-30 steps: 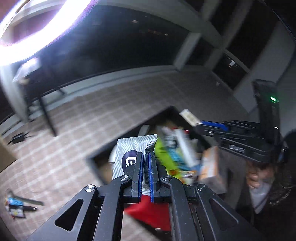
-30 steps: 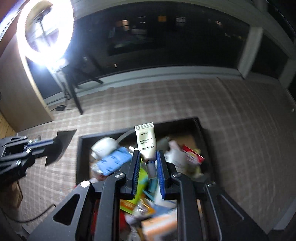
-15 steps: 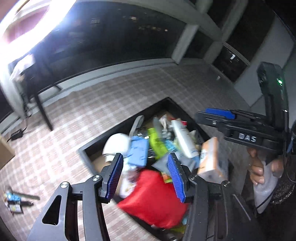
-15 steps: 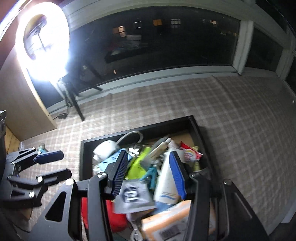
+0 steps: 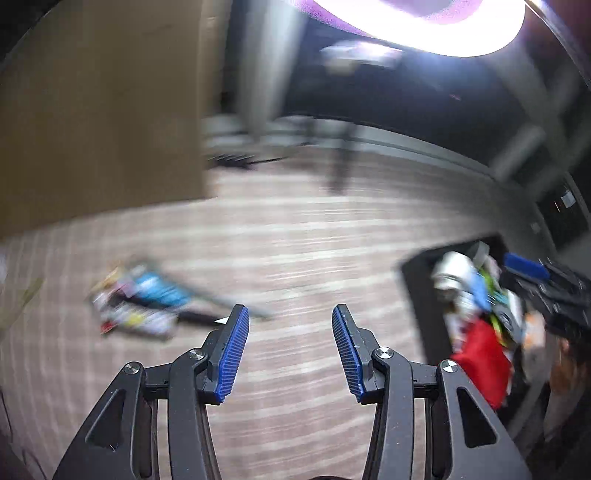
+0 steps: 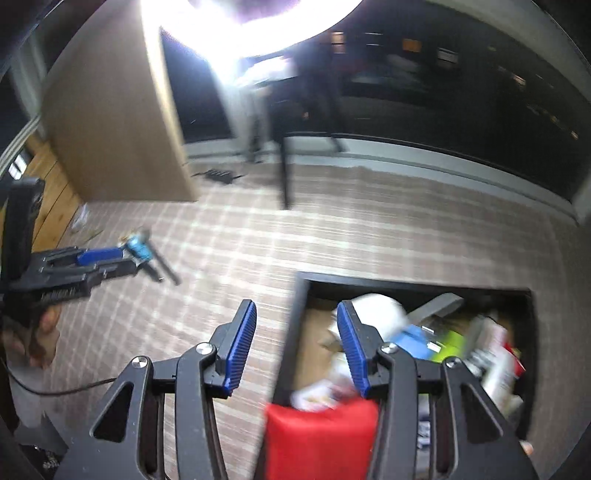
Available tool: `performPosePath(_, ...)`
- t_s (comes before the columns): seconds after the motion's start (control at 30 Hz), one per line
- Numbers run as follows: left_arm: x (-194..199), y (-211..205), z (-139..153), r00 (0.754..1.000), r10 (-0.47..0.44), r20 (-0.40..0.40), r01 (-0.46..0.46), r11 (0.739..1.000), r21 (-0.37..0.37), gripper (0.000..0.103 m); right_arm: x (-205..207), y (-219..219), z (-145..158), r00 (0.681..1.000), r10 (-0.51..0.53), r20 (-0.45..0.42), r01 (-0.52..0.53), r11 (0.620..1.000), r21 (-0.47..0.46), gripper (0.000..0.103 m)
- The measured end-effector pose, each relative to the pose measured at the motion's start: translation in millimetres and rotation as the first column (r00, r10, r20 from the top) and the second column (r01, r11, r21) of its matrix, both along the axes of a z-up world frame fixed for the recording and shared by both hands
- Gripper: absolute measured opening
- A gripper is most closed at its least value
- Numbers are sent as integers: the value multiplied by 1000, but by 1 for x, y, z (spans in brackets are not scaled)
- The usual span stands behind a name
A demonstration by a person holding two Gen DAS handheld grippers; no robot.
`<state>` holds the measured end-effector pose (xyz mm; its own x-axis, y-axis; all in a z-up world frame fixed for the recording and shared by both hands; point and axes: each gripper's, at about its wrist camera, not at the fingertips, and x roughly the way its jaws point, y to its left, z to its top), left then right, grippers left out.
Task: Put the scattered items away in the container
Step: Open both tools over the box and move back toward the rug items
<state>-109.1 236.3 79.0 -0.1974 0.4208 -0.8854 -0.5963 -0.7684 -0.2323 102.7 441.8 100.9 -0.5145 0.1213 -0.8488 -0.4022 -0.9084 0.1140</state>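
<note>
tools: left tool (image 5: 290, 349) and right tool (image 6: 297, 345) spread, empty
scattered items (image 5: 140, 308): ahead-left of left tool; light, slippery packets, pinch an edge
container (image 6: 417, 286): full

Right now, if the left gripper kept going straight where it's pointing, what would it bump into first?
Probably only the plaid carpet. The open left gripper points at bare floor, between the blurry pile of leftover items and the black container. Blur makes depth uncertain.

Indoor room at night, set up for recording: plaid carpet (image 6: 369, 229) underfoot, dark window wall (image 6: 461, 92) beyond it, a lit ring light (image 6: 255, 26) on a stand near a wooden cabinet (image 6: 110, 129).
</note>
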Motion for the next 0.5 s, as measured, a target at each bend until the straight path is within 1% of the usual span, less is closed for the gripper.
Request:
performPosePath(0.07,-17,-25,-10,997,78,24,-78,997,-16,44,-24,-17,-6,998,56,12,-56,998,3,44)
performPosePath(0.13,-34,-49,-21,986,162,48,-161,987,-31,44,-45,-30,-11,995,103,18,-103,995,-4,42)
performPosePath(0.2,-49,-68,-31,968,237,86,-235,971,-40,42,-66,-43,-15,988,152,27,-152,988,-14,38)
performPosePath(0.27,-63,-83,-41,945,300,131,-297,954,-41,40,-88,-58,-21,978,204,40,-203,979,-22,38)
performPosePath(0.37,-79,-96,-51,910,376,175,-372,927,-54,38,-117,-74,-30,966,255,46,-252,966,-56,34)
performPosePath(0.4,-82,-97,-53,903,390,180,-386,921,-58,37,-127,-79,-34,962,269,50,-265,962,-66,32)
performPosePath(0.5,-89,-97,-60,887,416,201,-412,909,-68,34,-155,-100,-47,943,325,71,-321,945,-69,30)
